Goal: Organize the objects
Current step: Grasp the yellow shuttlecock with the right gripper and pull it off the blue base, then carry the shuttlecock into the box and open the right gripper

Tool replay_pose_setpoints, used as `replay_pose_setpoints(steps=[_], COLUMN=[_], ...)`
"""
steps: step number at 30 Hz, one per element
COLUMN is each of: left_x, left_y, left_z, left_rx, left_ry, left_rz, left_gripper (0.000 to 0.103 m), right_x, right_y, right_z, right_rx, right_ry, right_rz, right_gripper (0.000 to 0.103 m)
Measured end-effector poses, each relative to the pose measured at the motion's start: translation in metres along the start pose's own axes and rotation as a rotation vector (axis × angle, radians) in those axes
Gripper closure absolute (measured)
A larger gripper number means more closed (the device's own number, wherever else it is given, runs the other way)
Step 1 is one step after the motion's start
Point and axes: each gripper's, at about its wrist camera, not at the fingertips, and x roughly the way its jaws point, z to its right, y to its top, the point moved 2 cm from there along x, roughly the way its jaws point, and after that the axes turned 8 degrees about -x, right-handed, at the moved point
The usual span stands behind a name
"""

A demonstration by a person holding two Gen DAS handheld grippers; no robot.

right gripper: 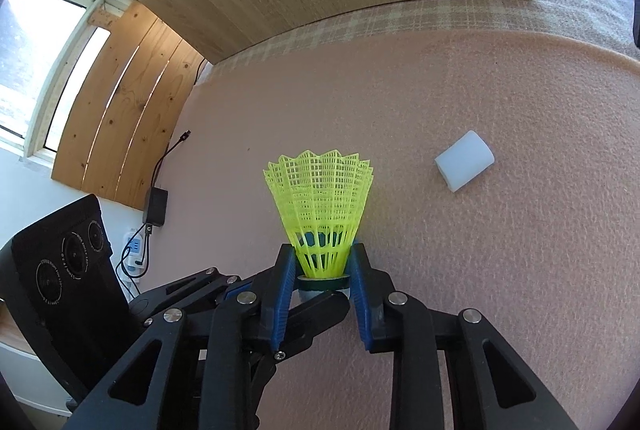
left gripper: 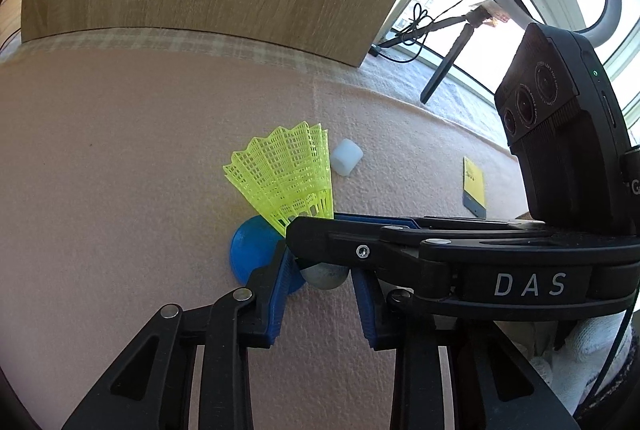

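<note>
Shuttlecock [right gripper: 320,213] in R gripper [right gripper: 322,280], prob. clamped

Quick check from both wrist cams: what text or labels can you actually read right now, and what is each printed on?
"DAS": white letters on the right claw's black body, seen from the left wrist.
"G": a cut-off letter at the frame edge on the black camera unit.
Lens-ring lettering on both camera units: too small to read.
Yellow card: print too blurred.

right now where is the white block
The white block lies on the pink mat, right of and beyond the shuttlecock held in the right gripper.
</note>
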Motion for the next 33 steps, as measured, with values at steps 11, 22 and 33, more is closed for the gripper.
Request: replay_pose_setpoints(steps=[11, 22, 33], left_x=[-0.023, -0.026, -0.005], left_y=[-0.032, -0.078, -0.111], left_z=[0.063, 0.157, 0.271], left_rx=[0.123, 0.259, 0.409], left_ry=[-0.029, -0.134, -0.234], left_rz=[0.021, -0.013, -0.056], left_gripper=[0.071, 0.071, 0.071], right_x=[-0.059, -0.142, -0.231], right_y=[-0.04, -0.109, -0.165], right_z=[-0.005, 0.015, 0.063], right_rx=[-0.021, 0.049, 0.155], right_ry=[-0.077, -0.186, -0.273], right_rz=[0.105, 0.223, 0.34], right_gripper=[0.078, 0.078, 0.078])
